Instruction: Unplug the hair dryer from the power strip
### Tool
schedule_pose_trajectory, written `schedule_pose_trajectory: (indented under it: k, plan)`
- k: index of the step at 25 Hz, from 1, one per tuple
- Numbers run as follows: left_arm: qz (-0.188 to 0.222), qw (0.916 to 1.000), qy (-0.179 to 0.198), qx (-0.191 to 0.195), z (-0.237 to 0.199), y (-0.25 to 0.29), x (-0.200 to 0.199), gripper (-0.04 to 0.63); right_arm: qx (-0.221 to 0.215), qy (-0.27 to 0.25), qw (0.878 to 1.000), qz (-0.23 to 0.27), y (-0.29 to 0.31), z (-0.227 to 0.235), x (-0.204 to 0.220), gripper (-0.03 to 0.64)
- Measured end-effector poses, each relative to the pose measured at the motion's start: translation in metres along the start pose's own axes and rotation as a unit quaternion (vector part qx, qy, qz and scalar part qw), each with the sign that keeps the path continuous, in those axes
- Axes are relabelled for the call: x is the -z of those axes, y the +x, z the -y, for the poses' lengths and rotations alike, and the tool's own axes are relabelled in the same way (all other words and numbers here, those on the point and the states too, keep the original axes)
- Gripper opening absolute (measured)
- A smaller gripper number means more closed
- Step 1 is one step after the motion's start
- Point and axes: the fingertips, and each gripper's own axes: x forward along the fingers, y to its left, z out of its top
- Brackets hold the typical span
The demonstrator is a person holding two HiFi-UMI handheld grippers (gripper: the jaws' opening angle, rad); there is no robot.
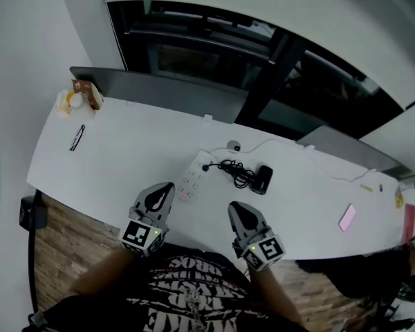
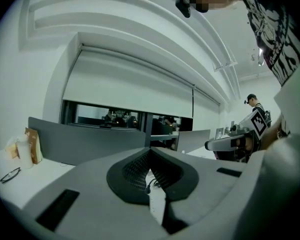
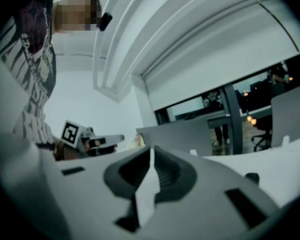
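left claw [image 1: 169, 186]: clenched, tips meeting, nothing between the pads. it sits over the near edge of the white table [image 1: 124, 154], just short of the near end of the power strip [image 1: 192, 178].

right claw [image 1: 232, 207]: clenched, tips together, empty. it is also at the near edge, near the hair dryer [image 1: 263, 178] and to the right of the strip. the two claws are side by side and apart, both pointing away from the person; each shows in the other's gripper view.

power strip: white, lying at an angle on the table, with a red light at its near end. a black plug [image 1: 206, 167] is seated in its far end.

hair dryer: black, lying on the table to the right of the strip, apart from it. its black cord [image 1: 235, 173] is bunched in loops between dryer and plug. neither claw touches dryer, cord or plug.

other items: a white cable [image 1: 263, 144] runs from beyond the strip towards the right. spectacles [image 1: 77, 137] lie at the left end of the table; a brown paper bag [image 1: 88, 94] and a pale cup [image 1: 68, 103] stand at the far left corner. a pink flat item [image 1: 347, 217] lies well to the right. a grey partition [image 1: 173, 92] lines the far edge.
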Motion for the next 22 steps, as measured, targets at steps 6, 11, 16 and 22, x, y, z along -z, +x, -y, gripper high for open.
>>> schedule_pose_trajectory:
  k: [6,11,16,22]
  plan:
    - [-0.012,0.9952,-0.006,0.097,0.02,0.019,0.017,0.026,0.08,0.003,0.997,0.003,-0.028,-0.006,0.004,0.044]
    - [0.001,0.9887,-0.003,0.15,0.04,0.034,0.019,0.026,0.13,0.01,0.991,0.012,-0.049,-0.01,0.012,0.044]
    - [-0.011,0.9865,-0.013,0.163,0.055,0.035,0.024,0.026,0.14,0.019,0.99,0.014,-0.064,-0.01,0.012,0.044]
    - [-0.029,0.9914,-0.015,0.127,0.063,0.042,0.037,0.026,0.107,0.036,0.994,0.011,-0.069,0.012,0.023,0.044]
